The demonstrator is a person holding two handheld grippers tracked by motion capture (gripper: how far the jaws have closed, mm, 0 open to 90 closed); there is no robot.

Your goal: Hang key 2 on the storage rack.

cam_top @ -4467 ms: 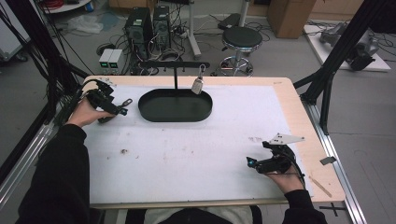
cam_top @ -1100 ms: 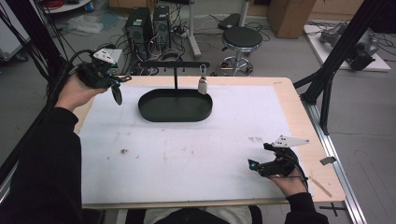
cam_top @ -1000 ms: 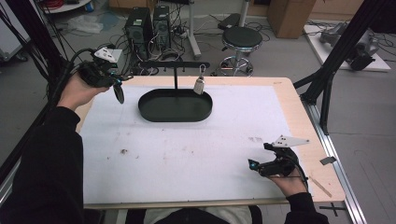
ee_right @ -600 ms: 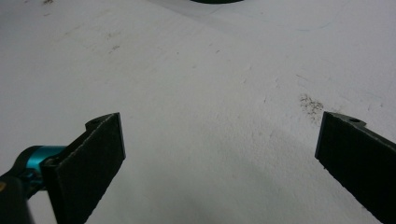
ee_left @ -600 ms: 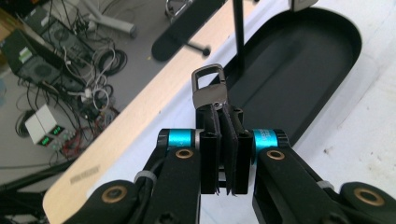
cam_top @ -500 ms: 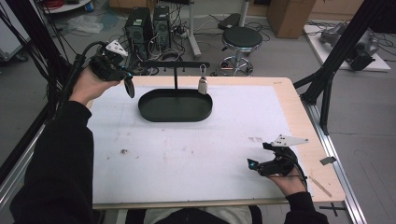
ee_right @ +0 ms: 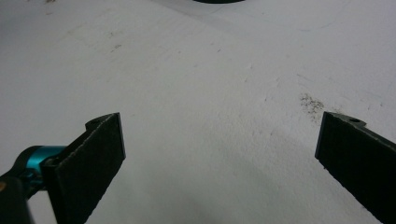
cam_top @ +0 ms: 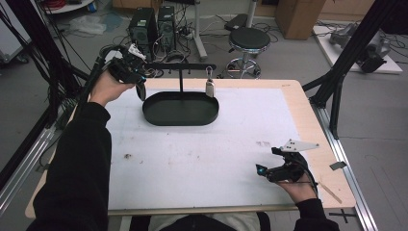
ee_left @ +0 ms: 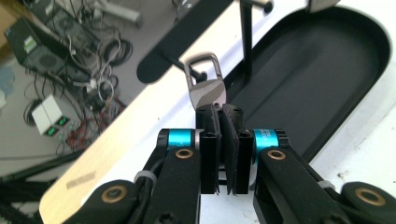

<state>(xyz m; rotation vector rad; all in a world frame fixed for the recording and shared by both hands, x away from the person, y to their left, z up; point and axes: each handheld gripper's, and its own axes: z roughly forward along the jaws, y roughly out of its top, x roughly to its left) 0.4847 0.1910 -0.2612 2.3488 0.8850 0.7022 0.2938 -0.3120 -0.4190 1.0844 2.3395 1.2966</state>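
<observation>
My left gripper (cam_top: 141, 92) is shut on a small metal tag with a loop (ee_left: 208, 91), held up by the left end of the stand's black crossbar (cam_top: 180, 66). In the left gripper view the loop stands just in front of the crossbar (ee_left: 187, 42) and one of its pegs. A second metal tag (cam_top: 210, 86) hangs from the bar over the black oval tray (cam_top: 159, 118). My right gripper (cam_top: 262, 169) rests on the white mat at the near right. Its jaws stand wide open around bare mat (ee_right: 219, 154).
The stand's upright post (ee_left: 246, 42) rises from the tray's far side. Beyond the table's far edge are computer towers (cam_top: 149, 24), cables and a stool (cam_top: 249, 38). A black frame strut (cam_top: 337, 82) stands at the table's right edge.
My left hand has carried the tag to the right, from beyond the table's left corner to the left end of the crossbar. The right gripper has stayed put.
</observation>
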